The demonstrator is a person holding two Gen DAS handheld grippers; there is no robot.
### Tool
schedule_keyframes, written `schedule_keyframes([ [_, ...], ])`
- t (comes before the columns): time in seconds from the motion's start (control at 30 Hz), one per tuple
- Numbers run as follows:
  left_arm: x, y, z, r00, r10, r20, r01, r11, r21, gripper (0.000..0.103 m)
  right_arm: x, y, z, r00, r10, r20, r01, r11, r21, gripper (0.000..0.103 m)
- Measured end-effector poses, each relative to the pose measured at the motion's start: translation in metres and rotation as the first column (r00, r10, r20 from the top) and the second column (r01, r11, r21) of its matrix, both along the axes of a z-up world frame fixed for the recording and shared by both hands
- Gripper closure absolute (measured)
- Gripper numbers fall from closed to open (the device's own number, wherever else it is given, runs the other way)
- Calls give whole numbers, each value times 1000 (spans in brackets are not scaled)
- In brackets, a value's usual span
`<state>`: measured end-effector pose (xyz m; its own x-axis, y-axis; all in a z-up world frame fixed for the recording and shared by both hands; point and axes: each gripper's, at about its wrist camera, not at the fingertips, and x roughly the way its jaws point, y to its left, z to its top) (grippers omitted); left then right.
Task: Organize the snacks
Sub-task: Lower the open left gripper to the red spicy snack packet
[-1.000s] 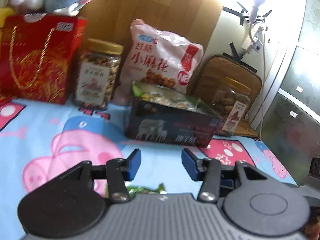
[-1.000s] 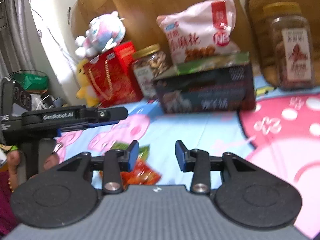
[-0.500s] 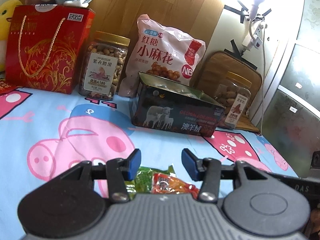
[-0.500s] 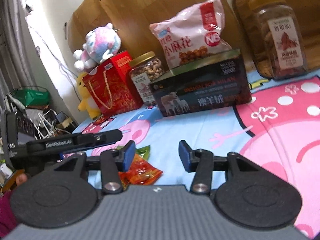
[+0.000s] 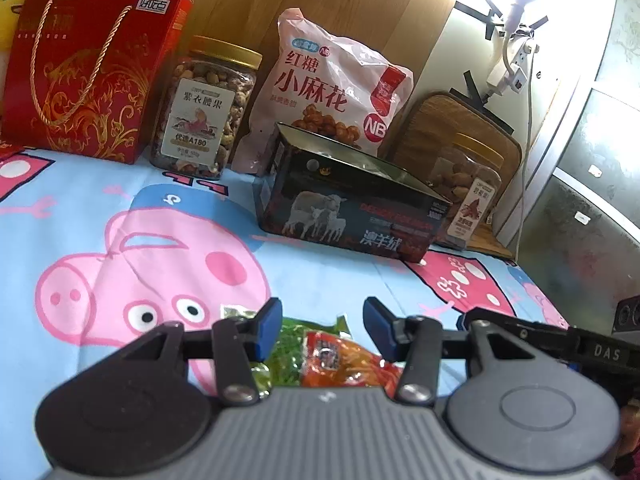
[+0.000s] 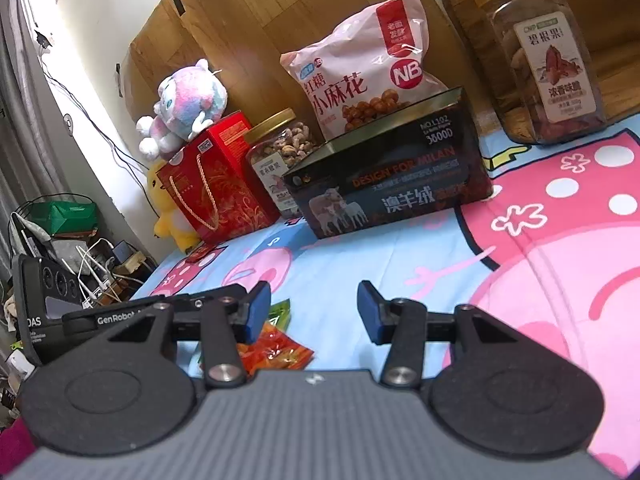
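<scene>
Two small snack packets lie on the cartoon bedsheet, a green packet and an orange-red packet side by side. My left gripper hovers open just over them, its blue pads clear of both. In the right wrist view the same orange-red packet and green packet sit low and to the left of my right gripper, which is open with nothing between its fingers. The left gripper's body reaches in from the left there. A black tin box stands further back, its top open.
Along the wooden headboard stand a red gift box, a nut jar, a pink snack bag and a pecan jar. Plush toys sit on the gift box. The bed's edge with cables lies at the left.
The left gripper has sunk, bringing the two packets into view under its fingers. The right gripper's jaws have widened a little and its view has rolled.
</scene>
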<state>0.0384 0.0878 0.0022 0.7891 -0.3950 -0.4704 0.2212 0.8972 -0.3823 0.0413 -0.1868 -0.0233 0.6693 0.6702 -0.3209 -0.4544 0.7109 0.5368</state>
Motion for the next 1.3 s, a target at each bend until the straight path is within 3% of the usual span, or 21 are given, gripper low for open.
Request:
schedule_keyframes([
  [1.3, 2, 3, -3, 1000, -3, -24, 2, 1000, -32, 57, 2, 2, -3, 999, 33, -30, -33, 999, -1, 52],
])
